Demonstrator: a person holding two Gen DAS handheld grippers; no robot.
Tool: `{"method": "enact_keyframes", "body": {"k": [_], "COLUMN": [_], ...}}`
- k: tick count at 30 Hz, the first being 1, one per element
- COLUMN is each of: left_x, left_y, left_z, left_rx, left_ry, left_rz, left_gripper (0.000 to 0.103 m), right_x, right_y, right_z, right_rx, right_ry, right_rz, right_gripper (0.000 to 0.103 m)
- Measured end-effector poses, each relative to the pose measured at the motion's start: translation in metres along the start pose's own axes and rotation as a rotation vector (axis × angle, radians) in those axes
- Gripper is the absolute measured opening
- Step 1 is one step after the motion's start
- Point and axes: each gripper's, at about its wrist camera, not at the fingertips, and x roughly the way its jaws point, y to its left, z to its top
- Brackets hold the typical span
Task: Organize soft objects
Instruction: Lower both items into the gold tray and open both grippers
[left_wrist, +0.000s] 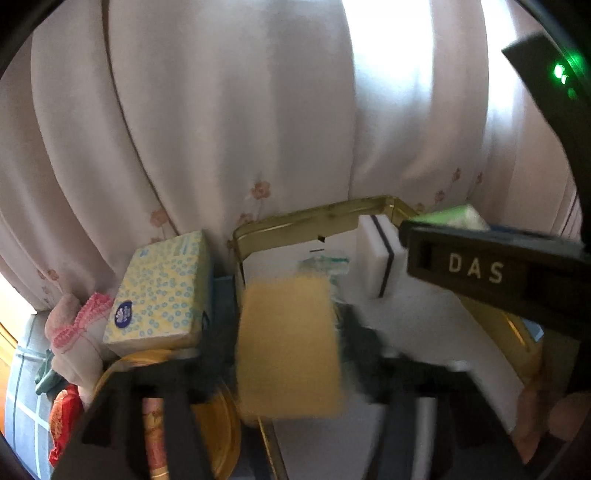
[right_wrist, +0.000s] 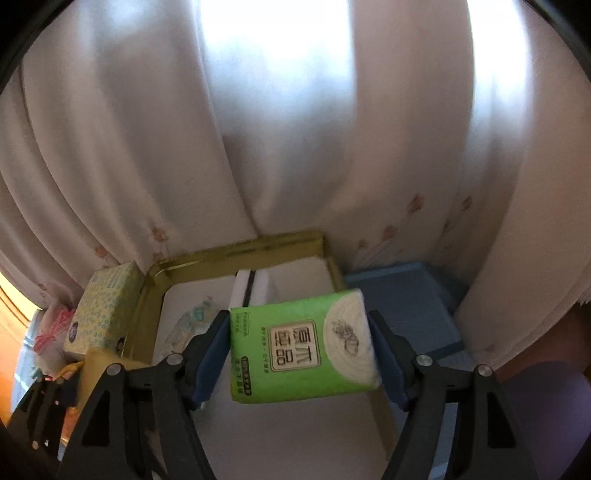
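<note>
A yellow sponge (left_wrist: 288, 347), blurred, sits between the fingers of my left gripper (left_wrist: 291, 369), whose jaws stand wide and do not press it; it hangs over the near left corner of the gold tin box (left_wrist: 314, 218). My right gripper (right_wrist: 299, 350) is shut on a green tissue pack (right_wrist: 303, 343), blue pads (right_wrist: 210, 354) against both short sides, above the box (right_wrist: 236, 254). In the left wrist view the right gripper's finger (left_wrist: 480, 266) reaches in from the right. Inside the box stand a white block with a black stripe (right_wrist: 251, 291) and a small pale packet (right_wrist: 192, 321).
A yellow dotted tissue pack (left_wrist: 162, 291) leans left of the box, with pink lace fabric (left_wrist: 74, 325) and a red packet (left_wrist: 64, 417) beyond it. A gold round lid (left_wrist: 218, 424) lies near. A blue tray (right_wrist: 406, 302) sits right of the box. Curtain hangs close behind.
</note>
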Motion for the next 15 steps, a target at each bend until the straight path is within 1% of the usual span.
{"method": "enact_keyframes", "body": {"k": [1, 2, 3, 5, 8, 9, 12, 13, 14, 15], "left_x": [0.001, 0.0, -0.003, -0.011, -0.01, -0.011, -0.02, -0.022, -0.024, -0.026], "left_y": [0.001, 0.002, 0.005, 0.007, 0.004, 0.003, 0.003, 0.002, 0.001, 0.001], "left_z": [0.0, 0.001, 0.002, 0.001, 0.001, 0.001, 0.0, -0.001, -0.001, -0.001], "left_rx": [-0.005, -0.017, -0.037, -0.058, -0.031, -0.026, -0.023, -0.016, -0.009, -0.001], "left_ry": [0.006, 0.009, -0.007, -0.069, -0.069, -0.072, -0.123, -0.14, -0.149, -0.166], "left_rz": [0.001, -0.001, -0.012, -0.033, -0.025, -0.022, -0.02, -0.013, -0.009, -0.004], "left_gripper": [0.1, 0.103, 0.103, 0.103, 0.103, 0.103, 0.103, 0.103, 0.103, 0.103], "right_x": [0.002, 0.003, 0.003, 0.0, -0.012, -0.02, -0.039, -0.05, -0.057, -0.071], "right_y": [-0.003, -0.006, -0.011, -0.016, -0.026, -0.03, -0.033, -0.034, -0.035, -0.036], "right_z": [0.0, -0.001, -0.001, -0.003, -0.007, -0.011, -0.023, -0.03, -0.035, -0.046], "right_rx": [0.022, 0.052, 0.079, 0.105, 0.164, 0.184, 0.194, 0.194, 0.195, 0.2], "right_ry": [0.007, 0.008, 0.003, -0.013, -0.081, -0.121, -0.226, -0.282, -0.319, -0.4], "right_rz": [0.028, 0.063, 0.097, 0.136, 0.19, 0.202, 0.177, 0.147, 0.127, 0.075], "right_gripper": [0.077, 0.079, 0.082, 0.082, 0.082, 0.082, 0.082, 0.082, 0.082, 0.082]}}
